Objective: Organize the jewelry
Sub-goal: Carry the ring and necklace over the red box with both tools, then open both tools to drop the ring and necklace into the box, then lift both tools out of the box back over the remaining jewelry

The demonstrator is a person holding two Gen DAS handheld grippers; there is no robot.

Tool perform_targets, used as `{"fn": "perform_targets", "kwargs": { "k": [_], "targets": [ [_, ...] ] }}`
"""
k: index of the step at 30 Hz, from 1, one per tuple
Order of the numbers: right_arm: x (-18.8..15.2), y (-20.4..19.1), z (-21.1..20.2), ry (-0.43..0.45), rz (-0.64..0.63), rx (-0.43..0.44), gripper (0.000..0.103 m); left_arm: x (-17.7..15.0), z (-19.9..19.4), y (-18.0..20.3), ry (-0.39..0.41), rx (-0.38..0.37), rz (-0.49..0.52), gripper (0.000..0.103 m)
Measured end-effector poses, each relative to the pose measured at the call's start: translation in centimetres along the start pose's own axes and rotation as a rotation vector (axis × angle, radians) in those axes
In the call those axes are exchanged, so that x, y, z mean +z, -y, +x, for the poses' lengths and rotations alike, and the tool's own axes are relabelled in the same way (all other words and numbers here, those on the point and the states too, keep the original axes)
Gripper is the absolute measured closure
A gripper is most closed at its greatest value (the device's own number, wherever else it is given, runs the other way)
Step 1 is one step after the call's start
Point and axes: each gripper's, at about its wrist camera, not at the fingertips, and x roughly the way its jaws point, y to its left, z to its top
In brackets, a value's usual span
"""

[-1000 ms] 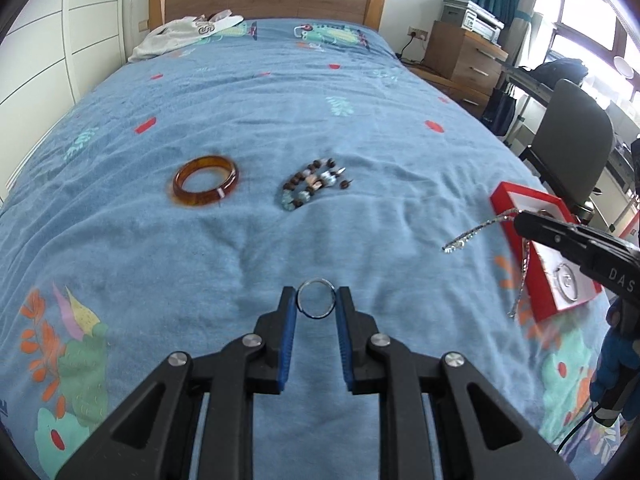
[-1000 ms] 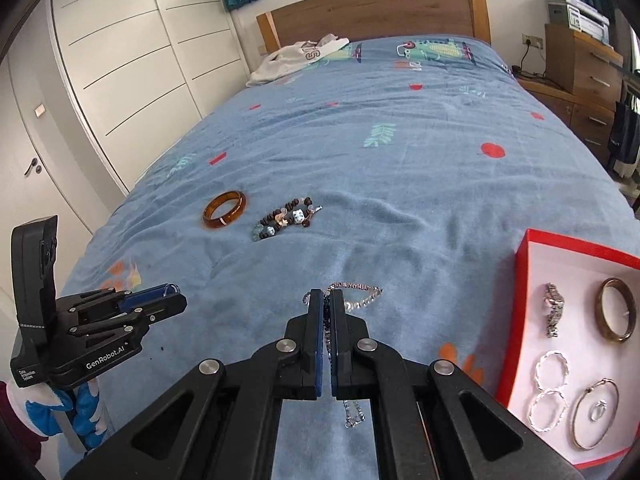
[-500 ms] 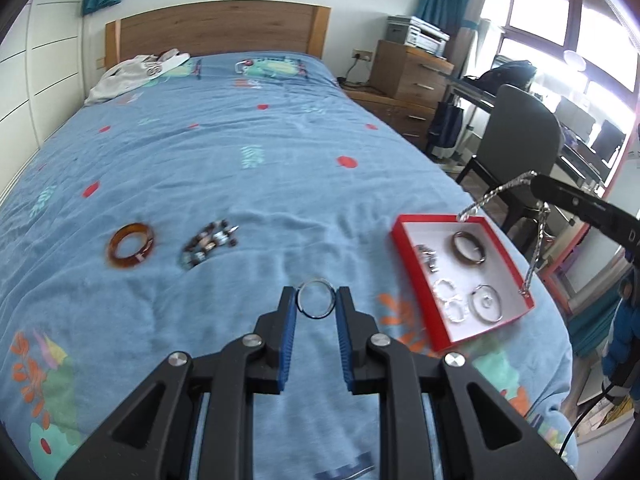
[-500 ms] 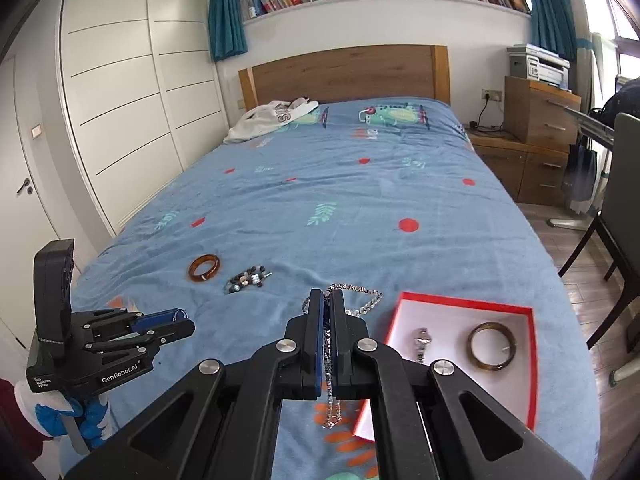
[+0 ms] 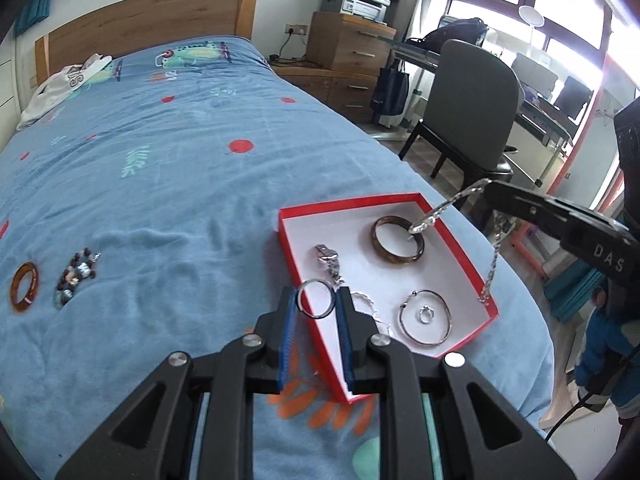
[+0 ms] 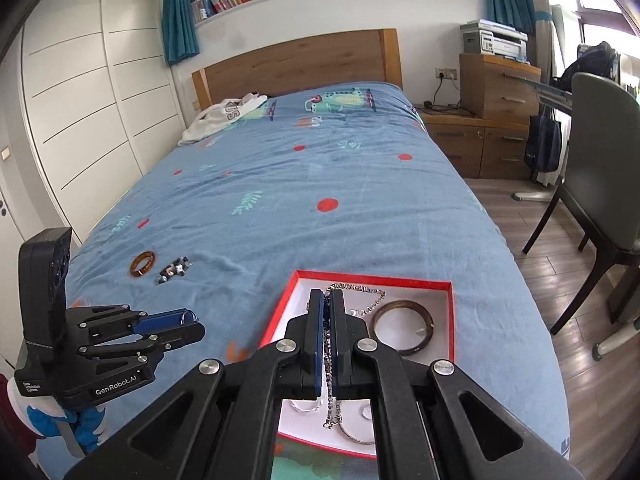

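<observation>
My left gripper is shut on a thin silver ring, held above the near left rim of the red jewelry box. My right gripper is shut on a silver chain that dangles over the box; the chain shows in the left wrist view too. The box holds a brown bangle, a small watch and silver hoops. An amber bangle and a bead bracelet lie on the blue bedspread at left.
A white garment lies by the wooden headboard. A grey chair, a wooden dresser with a printer and a desk stand right of the bed. White wardrobes line the left wall.
Both grippers have swung right, from above the bedspread to over the red box, carrying the ring and the chain. The bangle and beads on the bed have not moved.
</observation>
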Motion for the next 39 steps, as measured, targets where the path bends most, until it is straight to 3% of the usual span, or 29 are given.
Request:
{"fn": "perform_targets", "kwargs": {
  "k": [8, 14, 22, 34, 36, 39],
  "targets": [
    [-3.5, 4.2, 4.5, -0.087, 0.054, -0.012, 0.100, -0.3, 6.5, 3.7, -0.086, -0.032, 0.052, 0.085],
    [-5.4, 6.0, 6.4, -0.125, 0.090, -0.012, 0.100, -1.1, 9.2, 4.2, -0.131, -0.021, 0.054, 0.085],
    [-6.6, 6.6, 7.4, -0.159, 0.105, -0.004, 0.098, -2.4, 11.1, 3.9, -0.181, -0.009, 0.042, 0.084],
    [-7.8, 6.9, 7.8, -0.209, 0.096, -0.036, 0.095, -2.6, 11.1, 4.3, -0.184, 0.000, 0.047, 0.083],
    [-7.9, 7.0, 7.9, -0.213, 0.102, -0.041, 0.086, -2.6, 11.1, 4.3, -0.185, 0.000, 0.047, 0.079],
    [-8.1, 7.1, 7.5, -0.217, 0.109, -0.044, 0.083, -2.6, 11.0, 4.6, -0.188, 0.001, 0.055, 0.070]
  ]
}}
